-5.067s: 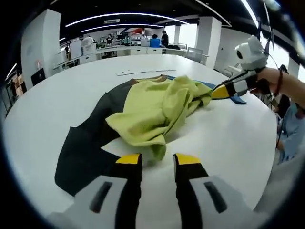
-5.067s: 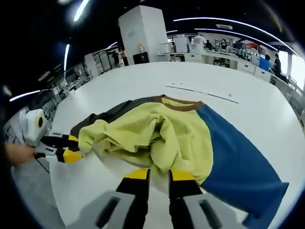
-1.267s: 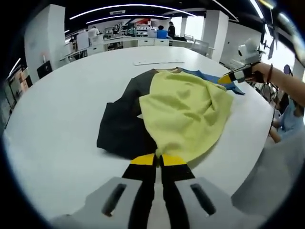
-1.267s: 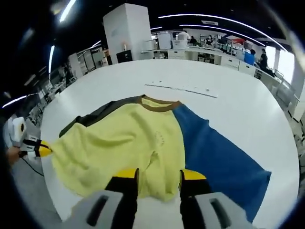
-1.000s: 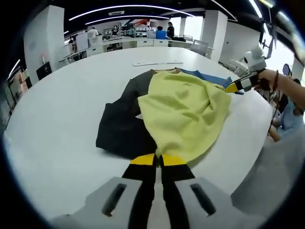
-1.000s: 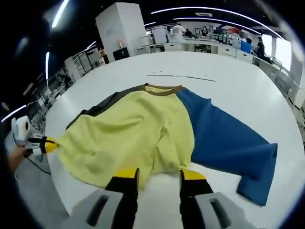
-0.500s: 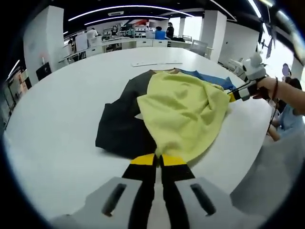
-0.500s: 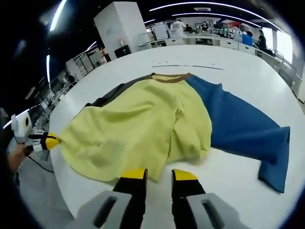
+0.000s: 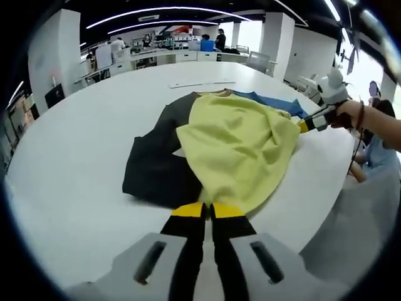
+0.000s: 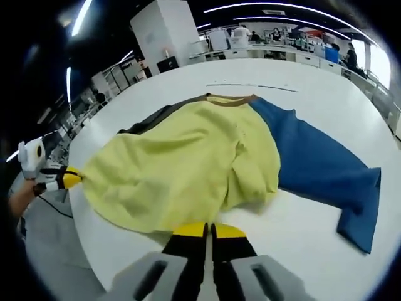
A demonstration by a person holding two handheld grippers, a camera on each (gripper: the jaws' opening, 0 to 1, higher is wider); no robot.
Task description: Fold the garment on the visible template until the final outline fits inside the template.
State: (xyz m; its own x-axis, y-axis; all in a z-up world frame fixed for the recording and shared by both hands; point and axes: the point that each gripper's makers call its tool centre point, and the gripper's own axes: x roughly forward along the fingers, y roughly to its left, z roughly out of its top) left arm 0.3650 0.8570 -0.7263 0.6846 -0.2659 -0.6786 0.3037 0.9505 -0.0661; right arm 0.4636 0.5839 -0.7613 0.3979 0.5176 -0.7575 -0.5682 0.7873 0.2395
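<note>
Garment (image 9: 238,150) hem is sitting clamped in both my left claw (image 9: 207,210) and right claw (image 10: 209,231), so I'm folding it over next.

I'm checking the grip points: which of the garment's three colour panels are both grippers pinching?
The yellow-green middle panel: the right gripper and left gripper are shut on its hem, not the blue sleeve or dark sleeve.

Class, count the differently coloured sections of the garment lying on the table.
3: the yellow section across the middle, the blue section toward the right gripper's side, and the dark section toward the left gripper's side. Others may be hidden underneath.
</note>
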